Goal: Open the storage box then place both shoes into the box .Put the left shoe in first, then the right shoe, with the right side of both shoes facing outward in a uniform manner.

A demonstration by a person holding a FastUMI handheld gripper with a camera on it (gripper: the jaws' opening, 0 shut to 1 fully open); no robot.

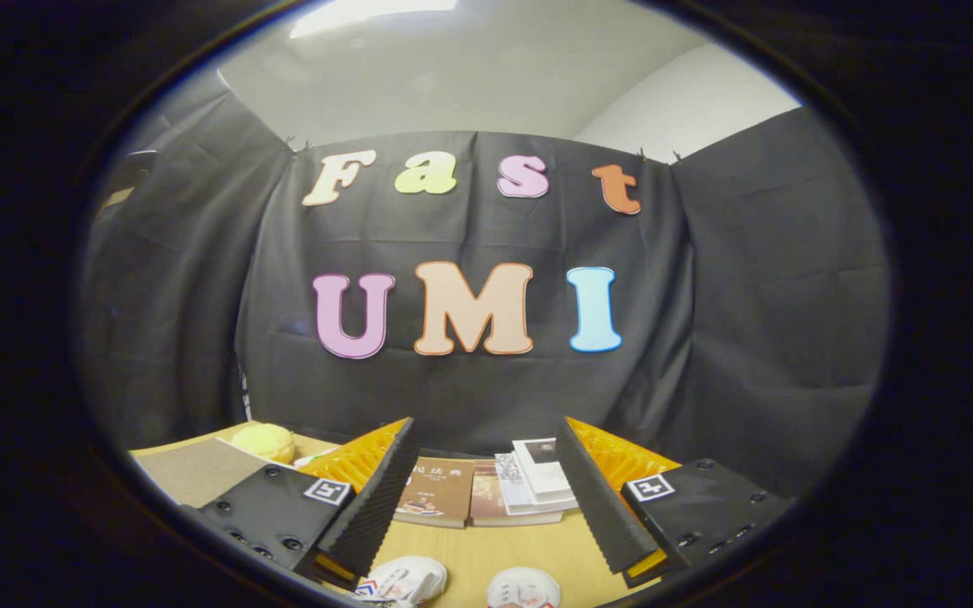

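Note:
My gripper (486, 473) is held above the wooden table (486, 549), fingers spread wide apart with nothing between them. Two white shoes lie low between the fingers, close under me: one shoe (406, 581) with red and blue markings by the left finger, the other shoe (523, 589) just right of it. Only their upper parts show. I cannot make out the storage box for certain; a grey-brown flat panel (199, 469) lies beyond the left finger.
Several books (440, 494) and white booklets (537, 481) lie on the table beyond the fingers, against the booth's black wall. A yellow rounded object (263, 441) sits at the back, left of the left finger.

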